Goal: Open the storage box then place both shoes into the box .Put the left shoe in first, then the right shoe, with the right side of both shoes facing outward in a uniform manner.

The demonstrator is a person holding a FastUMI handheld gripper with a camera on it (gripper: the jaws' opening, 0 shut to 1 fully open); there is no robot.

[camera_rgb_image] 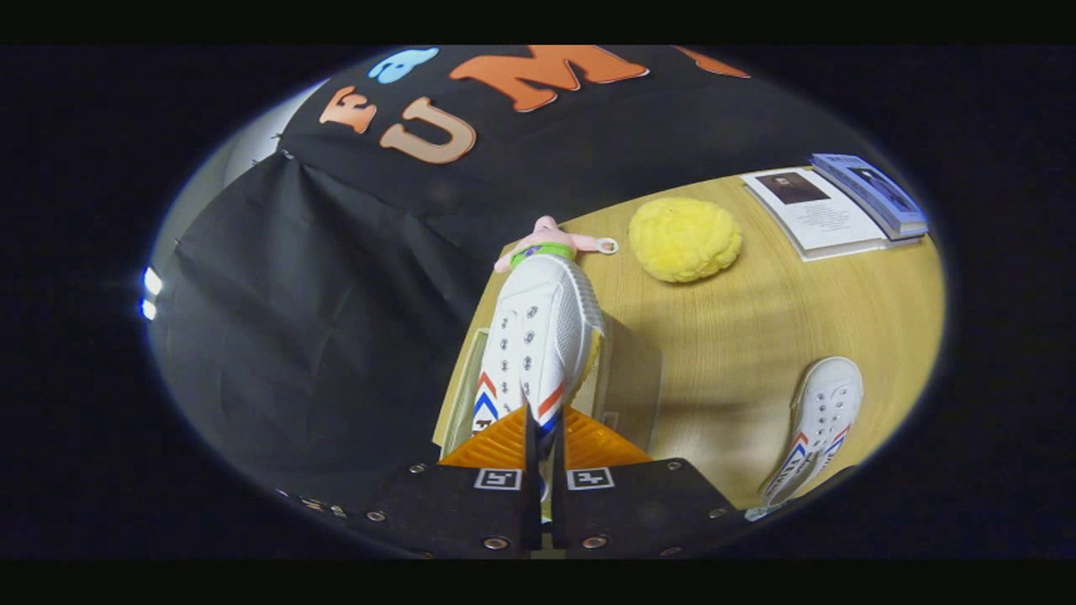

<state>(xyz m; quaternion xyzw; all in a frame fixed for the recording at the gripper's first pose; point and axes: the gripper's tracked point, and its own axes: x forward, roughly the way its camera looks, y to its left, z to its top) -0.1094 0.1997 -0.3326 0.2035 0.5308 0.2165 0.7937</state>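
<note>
A white canvas shoe [538, 336] with red and blue stripes hangs toe-away from my gripper [542, 424], which is shut on its heel end. It is held above the open storage box [626, 378], a pale box near the table's left edge, mostly hidden under the shoe. The second white shoe [820, 420] lies on the wooden table, off to the right of the fingers, toe pointing away.
Beyond the held shoe lie a pink plush toy [551, 239] and a yellow fluffy ball [685, 238]. Books [841, 210] are stacked at the far right of the wooden table [756, 328]. Black cloth hangs to the left past the table edge.
</note>
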